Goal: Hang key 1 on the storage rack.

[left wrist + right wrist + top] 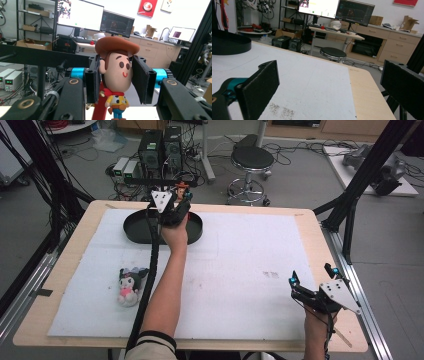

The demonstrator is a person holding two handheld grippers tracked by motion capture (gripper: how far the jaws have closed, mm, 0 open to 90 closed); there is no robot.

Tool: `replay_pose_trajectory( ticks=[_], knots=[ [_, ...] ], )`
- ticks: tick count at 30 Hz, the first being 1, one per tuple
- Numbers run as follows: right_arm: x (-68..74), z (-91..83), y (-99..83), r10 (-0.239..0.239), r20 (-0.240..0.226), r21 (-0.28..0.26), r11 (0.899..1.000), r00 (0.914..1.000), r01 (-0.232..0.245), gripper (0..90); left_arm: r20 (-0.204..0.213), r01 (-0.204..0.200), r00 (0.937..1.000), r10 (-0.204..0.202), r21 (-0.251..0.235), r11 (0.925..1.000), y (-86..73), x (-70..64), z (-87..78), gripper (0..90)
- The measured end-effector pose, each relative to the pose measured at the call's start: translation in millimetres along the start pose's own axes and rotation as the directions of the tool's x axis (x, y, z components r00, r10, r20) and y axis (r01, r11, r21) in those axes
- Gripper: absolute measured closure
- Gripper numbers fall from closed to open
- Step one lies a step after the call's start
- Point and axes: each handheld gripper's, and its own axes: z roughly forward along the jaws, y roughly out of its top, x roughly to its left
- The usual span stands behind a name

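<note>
Two grippers: one in each of the person's hands, well apart, the left far across the surface, the right at the near right corner.
Left gripper: held over the far rim of the black tray, fingers clamped on the head of a cowboy doll.
Cowboy doll: upright between the two black pads in the left gripper view, brown hat above the pads, red scarf, yellow shirt and blue legs hanging below them; in the high view it shows as a small orange and brown spot at the gripper's tip.
Pads: one pressed on each side of the doll's head, touching it.
Right gripper: low over the white mat near the right edge, fingers spread wide with nothing between them.
Right gripper view: two black pads stand far apart, bare white mat and a tan edge of the surface between them.
Black tray: round, shallow, on the far left part of the mat, partly covered by the left hand and arm.
Plush toy: black, white and pink, lying on the mat near the left side, just beside the left forearm, well apart from the tray.
White mat: covers most of the wooden surface, with some dark specks right of the middle.
Stool: on the floor beyond the far edge.
</note>
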Motion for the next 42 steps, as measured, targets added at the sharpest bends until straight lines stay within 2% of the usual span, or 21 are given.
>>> replay_pose_trajectory(
  ticks=[2,5,9,12,25,31,38,42],
  knots=[
    [-0.3,-0.1,0.1,0.0,0.001,-0.002,1.0,1.0,0.0,1.3,0.01,-0.007,0.9999,0.007,0.012,0.9999,1.6,-2.3,2.9,59.5],
    [-0.4,-0.2,0.0,-0.001,0.003,-0.002,1.0,1.0,0.001,1.3,0.015,-0.066,0.9977,0.066,0.007,0.9978,6.9,-10.9,6.5,59.5],
    [-0.9,-0.5,0.2,0.001,0.005,-0.005,1.0,1.0,-0.001,1.3,0.0,-0.073,0.9973,0.073,0.003,0.9973,8.4,-12.7,10.1,59.5],
    [-2.4,-1.1,0.1,0.004,0.007,-0.007,1.0,1.0,-0.004,1.3,-0.014,-0.087,0.996,0.088,0.023,0.9959,5.8,-11.2,11.7,59.5],
    [-2.3,-0.3,0.0,0.005,0.006,-0.009,1.0,1.0,-0.005,1.3,-0.052,-0.095,0.9939,0.098,0.046,0.9944,0.6,-6.6,20.0,59.5],
    [-1.5,0.5,-0.2,0.003,0.009,0.0,1.0,1.0,-0.003,1.3,-0.032,-0.097,0.9947,0.098,0.039,0.9946,2.1,-12.0,22.0,59.5],
    [-2.6,0.7,-0.3,-0.001,0.008,-0.004,1.0,1.0,0.001,1.3,-0.038,-0.09,0.9951,0.092,0.051,0.9947,2.0,-11.6,26.0,59.5],
    [-2.3,0.9,-0.3,-0.001,0.009,0.0,1.0,1.0,0.001,1.3,-0.03,-0.063,0.9974,0.065,0.046,0.9969,3.3,-10.2,27.9,59.5]
  ],
)
